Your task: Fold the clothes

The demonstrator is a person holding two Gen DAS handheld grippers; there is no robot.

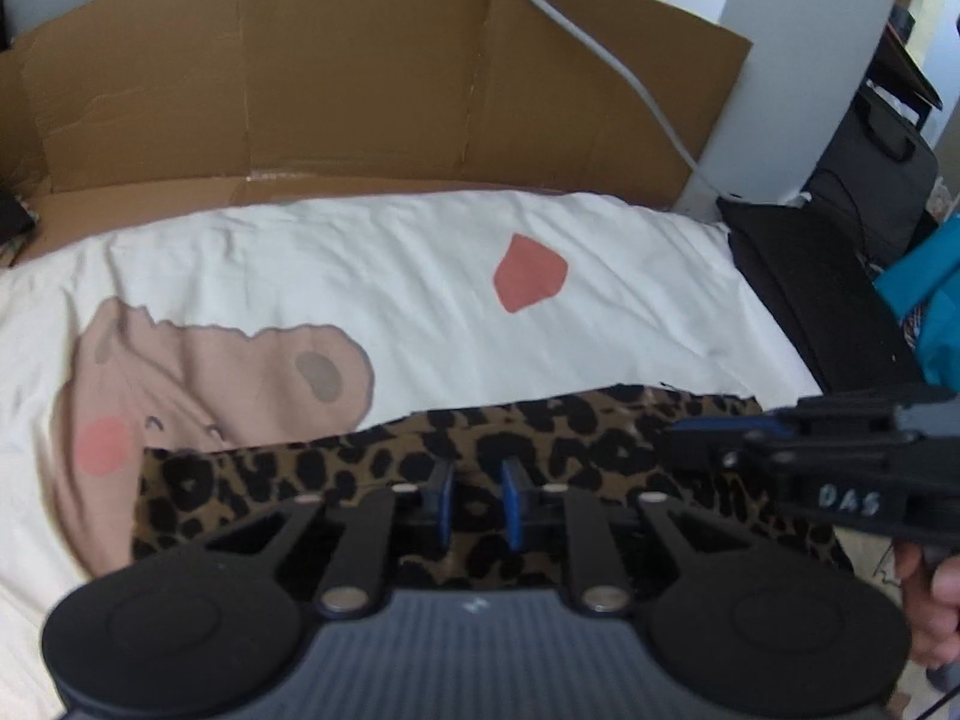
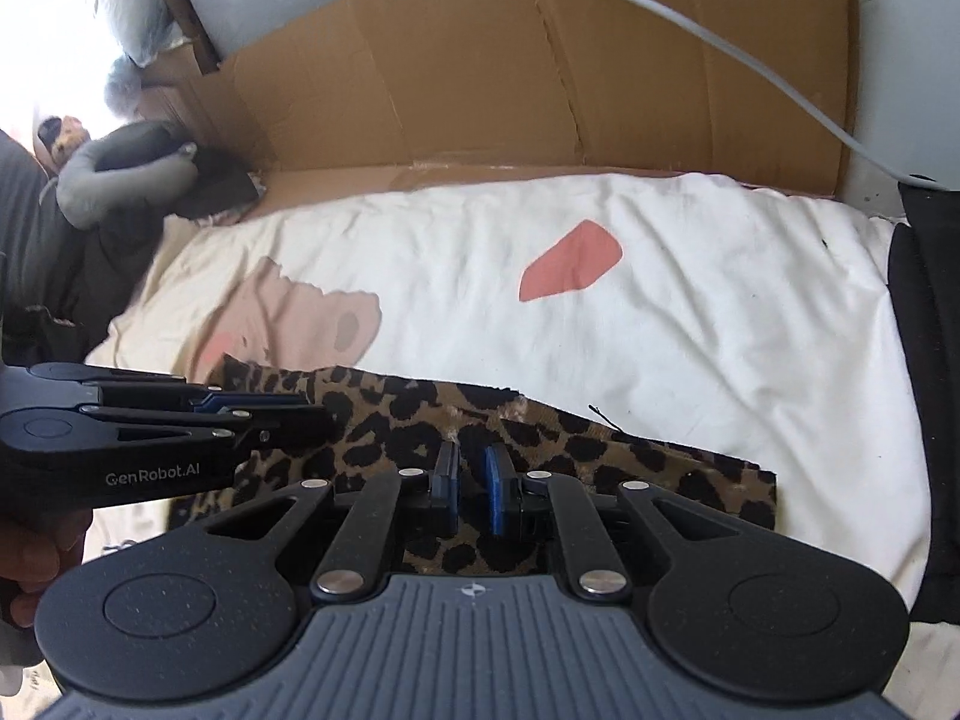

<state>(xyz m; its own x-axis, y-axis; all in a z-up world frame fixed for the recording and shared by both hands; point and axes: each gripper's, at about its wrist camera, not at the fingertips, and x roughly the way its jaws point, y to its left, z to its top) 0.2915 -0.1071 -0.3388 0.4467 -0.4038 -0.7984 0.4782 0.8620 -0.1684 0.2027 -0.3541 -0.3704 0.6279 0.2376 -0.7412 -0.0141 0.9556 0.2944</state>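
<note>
From my left wrist camera, I see the left gripper (image 1: 477,495) angled down over a brown and black leopard-print cloth garment (image 1: 540,426) lying as a flat band on a cream bedsheet printed with a tan bear face (image 1: 360,276). Its blue pads stand slightly apart with a narrow gap, and I cannot tell whether fabric is pinched between them. The right gripper (image 1: 678,429) enters from the right edge, held by a hand (image 1: 930,600). A brown cardboard sheet (image 1: 360,90) stands behind the bed. From my right wrist camera, the right gripper (image 2: 471,480) hovers above the same garment (image 2: 600,444), jaws nearly closed, the pads a sliver apart; a grasp is not clear here either. The left gripper (image 2: 312,414) reaches in from the left. To fold well, I judge both grippers should pinch the near edge level, lift together, and carry it evenly toward the far edge. The near hem is hidden beneath both gripper bodies, and the picture is slightly blurred.
</note>
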